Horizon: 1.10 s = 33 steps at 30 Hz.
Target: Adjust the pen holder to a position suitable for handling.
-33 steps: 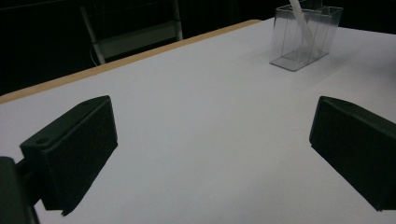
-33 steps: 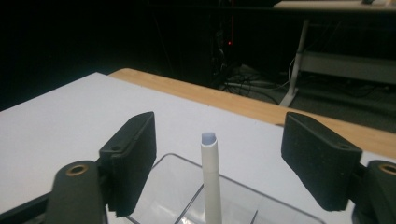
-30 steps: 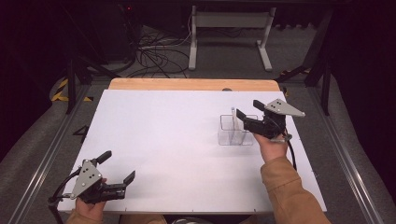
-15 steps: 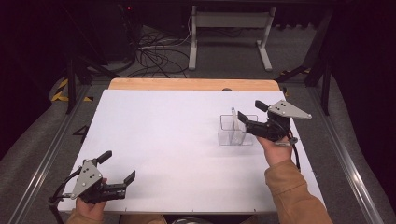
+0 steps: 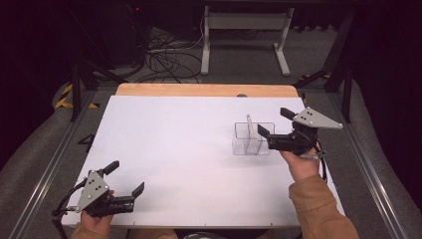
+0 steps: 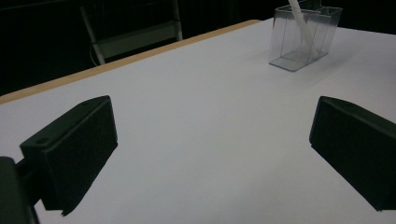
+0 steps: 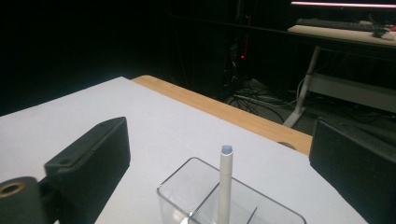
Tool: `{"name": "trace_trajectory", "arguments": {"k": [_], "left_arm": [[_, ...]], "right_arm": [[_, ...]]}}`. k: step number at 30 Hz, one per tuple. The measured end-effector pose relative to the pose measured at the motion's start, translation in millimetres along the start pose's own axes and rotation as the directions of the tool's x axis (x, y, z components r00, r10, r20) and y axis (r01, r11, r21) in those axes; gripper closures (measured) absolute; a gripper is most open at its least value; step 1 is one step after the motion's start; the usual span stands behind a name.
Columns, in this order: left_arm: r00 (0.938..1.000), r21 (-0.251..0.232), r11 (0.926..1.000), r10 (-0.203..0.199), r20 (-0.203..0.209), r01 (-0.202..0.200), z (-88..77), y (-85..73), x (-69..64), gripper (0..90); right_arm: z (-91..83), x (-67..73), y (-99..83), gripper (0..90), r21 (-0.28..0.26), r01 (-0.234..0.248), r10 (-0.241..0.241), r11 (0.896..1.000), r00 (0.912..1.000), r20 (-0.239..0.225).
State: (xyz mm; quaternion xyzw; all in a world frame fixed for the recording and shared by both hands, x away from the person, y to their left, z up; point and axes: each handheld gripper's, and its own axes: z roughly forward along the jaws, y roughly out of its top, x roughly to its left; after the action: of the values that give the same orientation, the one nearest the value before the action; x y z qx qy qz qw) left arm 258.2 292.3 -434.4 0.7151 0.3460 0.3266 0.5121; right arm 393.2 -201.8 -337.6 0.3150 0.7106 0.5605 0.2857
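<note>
At the near left corner of the white table (image 5: 189, 149), the person's left hand (image 5: 92, 224) holds the left gripper (image 5: 124, 179) low over the surface, its jaws spread wide with nothing between them; in the left gripper view the two black jaws stand far apart over bare white tabletop, touching no object

Farther along on the right side, an orange-sleeved forearm (image 5: 318, 209) leads up to the right hand (image 5: 301, 167), which holds the right gripper (image 5: 271, 122) just beside a clear plastic container (image 5: 259, 147). Its jaws are also spread wide and grip nothing. In the right gripper view they flank the container's top, with a white stick (image 7: 225, 186) standing upright inside it between them; whether either jaw touches the container cannot be told

The container sits on the right half of the table, well apart from the left gripper, and seems divided into compartments

Beyond it runs the table's wooden far edge (image 5: 199, 89), then a dark floor with tangled cables (image 5: 164, 55) and the white legs of another desk (image 5: 244, 40)
</note>
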Motion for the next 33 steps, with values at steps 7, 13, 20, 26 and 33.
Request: {"name": "trace_trajectory", "arguments": {"k": [7,13,20,26,33], "left_arm": [[1.0000,0.002,1.0000,-0.003,0.001,0.003,0.0,0.2,-0.4,1.6],[1.0000,0.002,1.0000,-0.005,-0.001,0.005,-0.6,0.5,-0.6,1.5],[1.0000,0.003,1.0000,-0.006,-0.001,0.006,-0.5,0.7,-1.1,1.6],[1.0000,0.003,1.0000,-0.002,-0.002,0.002,-0.4,0.8,-1.0,1.6],[1.0000,0.003,1.0000,-0.007,-0.002,0.007,-1.2,0.4,-0.7,1.6]], "right_arm": [[-16.1,7.1,1.4,4.4,-0.005,0.042,-0.042,0.999,0.9984,-0.039],[-27.3,11.1,-5.5,4.7,-0.018,0.037,-0.039,0.999,0.9943,-0.100],[-35.0,15.4,-15.8,3.9,0.013,0.049,-0.047,0.999,0.9871,-0.153],[-35.1,19.4,-27.7,4.0,0.062,0.090,-0.079,0.994,0.9835,-0.162],[-39.4,23.9,-39.6,4.0,0.075,0.125,-0.111,0.989,0.9798,-0.167]]}}
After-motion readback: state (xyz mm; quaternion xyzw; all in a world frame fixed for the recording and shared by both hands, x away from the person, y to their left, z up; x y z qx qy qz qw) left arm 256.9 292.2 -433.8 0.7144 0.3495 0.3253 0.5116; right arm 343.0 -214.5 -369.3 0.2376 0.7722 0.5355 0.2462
